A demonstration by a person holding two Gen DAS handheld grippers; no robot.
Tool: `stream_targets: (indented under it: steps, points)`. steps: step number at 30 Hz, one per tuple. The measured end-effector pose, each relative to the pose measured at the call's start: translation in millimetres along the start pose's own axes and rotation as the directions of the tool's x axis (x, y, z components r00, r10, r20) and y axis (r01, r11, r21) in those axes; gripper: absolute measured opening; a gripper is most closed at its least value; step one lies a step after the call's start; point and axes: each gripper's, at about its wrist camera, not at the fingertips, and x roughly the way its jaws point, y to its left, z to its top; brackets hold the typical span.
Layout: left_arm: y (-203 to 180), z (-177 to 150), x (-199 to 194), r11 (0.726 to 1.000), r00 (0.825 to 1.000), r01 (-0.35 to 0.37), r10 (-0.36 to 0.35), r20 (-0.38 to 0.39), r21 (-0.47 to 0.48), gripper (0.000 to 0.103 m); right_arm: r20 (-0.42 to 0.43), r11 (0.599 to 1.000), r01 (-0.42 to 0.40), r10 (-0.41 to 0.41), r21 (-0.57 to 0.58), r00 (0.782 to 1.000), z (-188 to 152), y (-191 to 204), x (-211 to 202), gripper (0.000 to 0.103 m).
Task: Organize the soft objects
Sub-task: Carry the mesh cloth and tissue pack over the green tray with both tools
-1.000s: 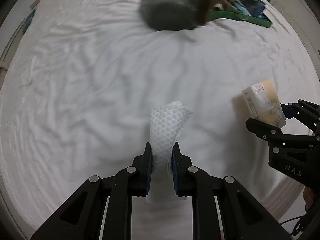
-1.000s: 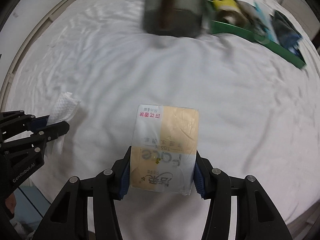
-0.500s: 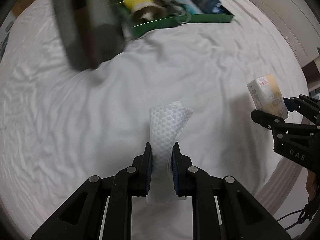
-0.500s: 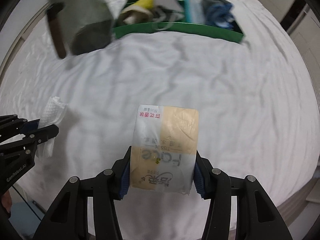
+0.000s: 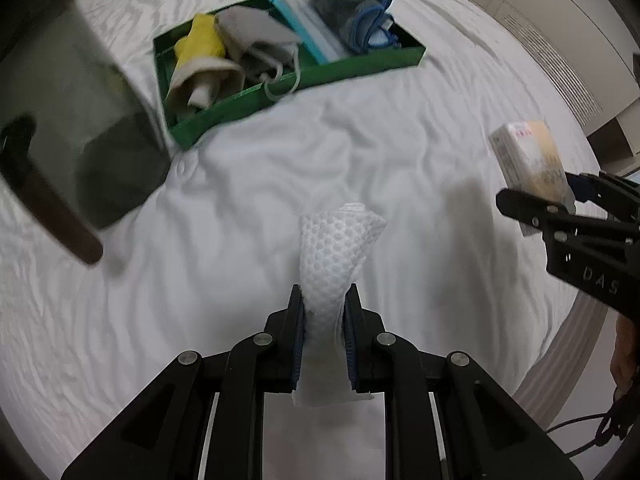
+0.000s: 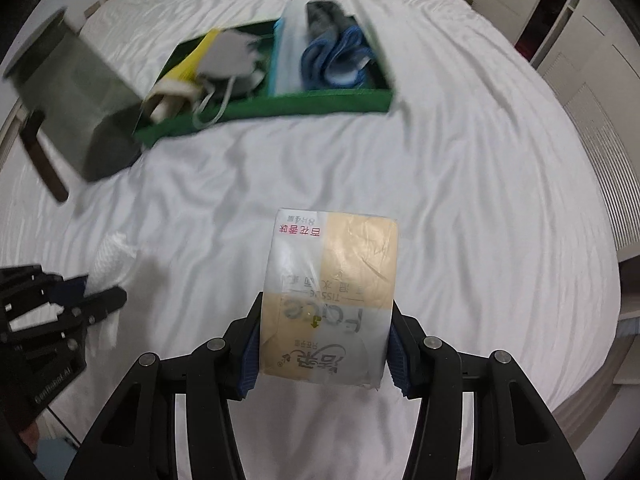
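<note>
**Both hands loaded, heading for the green tray – how I'd finish the drop**

Left gripper (image 5: 323, 332) is clamped all the way down on a white honeycomb-textured cloth (image 5: 334, 256), which sticks up out of the jaws in a loose fold with a bit hanging out below. Right gripper (image 6: 322, 354) is about half open, but that's because it's squeezing a pack of facial tissues (image 6: 332, 300) by its two sides, pads pressed in flat. Both are in the air over the white bed sheet (image 6: 460, 200), on the near side of the green tray (image 5: 360, 66), right one off to the tray's right.

The tray is a shallow divided thing. Its left section already has a yellow-and-cream rolled cloth (image 5: 200, 60) and a grey face mask (image 5: 256, 38) with a strap hanging over the front wall. Its right section has a light blue packet (image 5: 304, 32) and a dark grey towel with blue edging (image 5: 348, 8). Just left of the tray there's a dark bin-like container (image 5: 72, 120), too blurry to say more.

My take – do one hand at a time so the grippers don't crowd each other over the tray. Carry the tissue pack over the front wall before lowering, or it'll shove the tray across the soft sheet. The cloth is floppy, so get low over a free gap before opening, otherwise it'll drape over the divider. Watch that mask strap too – easy to snag
</note>
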Motion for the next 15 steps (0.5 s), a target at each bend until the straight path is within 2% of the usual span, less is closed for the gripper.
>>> stream_targets:
  steps: [8,15]
  points:
    - [-3.3,38.5,-7.7,0.999,0.998,-0.025,0.026,0.054,-0.024,0.014,0.08,1.0,0.01,-0.011,0.013,0.997,43.1,-17.0,-1.6,0.051]
    - [13.5,78.8,-22.5,0.994,0.99,-0.045,0.058,0.128,-0.1,0.015,0.154,1.0,0.009,-0.009,0.0,0.988,86.5,-20.8,-4.5,0.051]
